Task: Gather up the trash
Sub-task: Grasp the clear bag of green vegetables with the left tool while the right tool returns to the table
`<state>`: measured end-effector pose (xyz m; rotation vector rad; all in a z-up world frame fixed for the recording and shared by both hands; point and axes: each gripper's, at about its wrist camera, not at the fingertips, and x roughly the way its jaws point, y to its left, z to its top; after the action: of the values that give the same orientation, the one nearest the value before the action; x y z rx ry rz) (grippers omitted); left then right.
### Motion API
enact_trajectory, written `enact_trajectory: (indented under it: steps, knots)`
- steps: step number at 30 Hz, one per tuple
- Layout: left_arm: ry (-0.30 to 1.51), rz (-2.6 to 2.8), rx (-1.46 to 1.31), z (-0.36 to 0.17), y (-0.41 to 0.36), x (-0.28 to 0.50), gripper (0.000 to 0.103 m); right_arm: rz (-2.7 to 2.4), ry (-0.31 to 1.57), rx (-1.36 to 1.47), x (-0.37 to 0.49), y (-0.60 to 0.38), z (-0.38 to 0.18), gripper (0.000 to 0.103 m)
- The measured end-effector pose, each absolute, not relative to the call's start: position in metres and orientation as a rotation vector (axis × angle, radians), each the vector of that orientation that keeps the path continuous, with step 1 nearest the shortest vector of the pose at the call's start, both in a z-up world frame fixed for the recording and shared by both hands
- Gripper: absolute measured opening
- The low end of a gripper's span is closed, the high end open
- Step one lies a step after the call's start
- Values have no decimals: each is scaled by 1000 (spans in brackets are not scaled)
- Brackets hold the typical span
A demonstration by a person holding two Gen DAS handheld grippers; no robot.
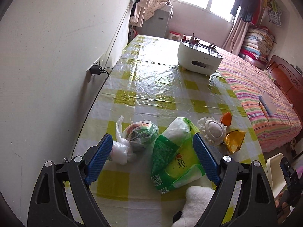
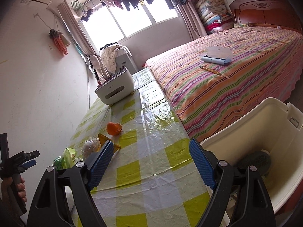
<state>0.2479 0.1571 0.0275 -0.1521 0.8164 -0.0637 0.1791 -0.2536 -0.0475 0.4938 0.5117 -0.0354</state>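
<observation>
My left gripper [image 1: 151,147] is open above the checked table. Between its fingers lie a green and white plastic package [image 1: 176,157] and a knotted clear bag of scraps [image 1: 136,134]. Right of them sit a white foam fruit net [image 1: 212,130], a gold wrapper [image 1: 234,140] and an orange peel [image 1: 227,119]. My right gripper [image 2: 149,157] is open and empty above the table's near right part. The peel [image 2: 113,128], wrapper [image 2: 106,140], net [image 2: 90,145] and package [image 2: 66,158] show to its left. A cream bin [image 2: 251,124] stands at the right, with a dark item [image 2: 253,160] inside.
A white tissue box with utensils [image 1: 198,56] stands far back on the table. A white plush toy [image 1: 197,202] lies at the near edge. A striped bed [image 2: 236,71] runs along the table's right side, with a blue case and pencil on it. A wall is on the left.
</observation>
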Motion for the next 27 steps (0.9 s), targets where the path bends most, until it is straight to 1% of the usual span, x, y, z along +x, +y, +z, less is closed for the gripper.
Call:
enact_trajectory:
  steps: [9, 16, 20, 22, 24, 25, 27]
  knots:
    - [989, -45, -331, -12, 201, 289, 85, -1, 549, 434, 188, -223, -54, 79]
    - [1119, -101, -268, -42, 186, 312, 85, 6, 575, 397, 195, -208, -59, 79]
    - [1127, -103, -320, -48, 187, 316, 85, 22, 582, 365, 201, -196, -58, 79]
    - [1120, -112, -384, -48, 191, 316, 82, 35, 586, 342, 207, -186, -57, 79]
    - [1119, -106, -419, -50, 194, 314, 77, 57, 596, 324, 216, -176, -57, 79]
    - [1117, -108, -425, -49, 195, 314, 72, 68, 600, 311, 221, -171, -56, 79]
    - [1106, -111, -427, -47, 196, 313, 65, 88, 607, 284, 232, -159, -55, 79]
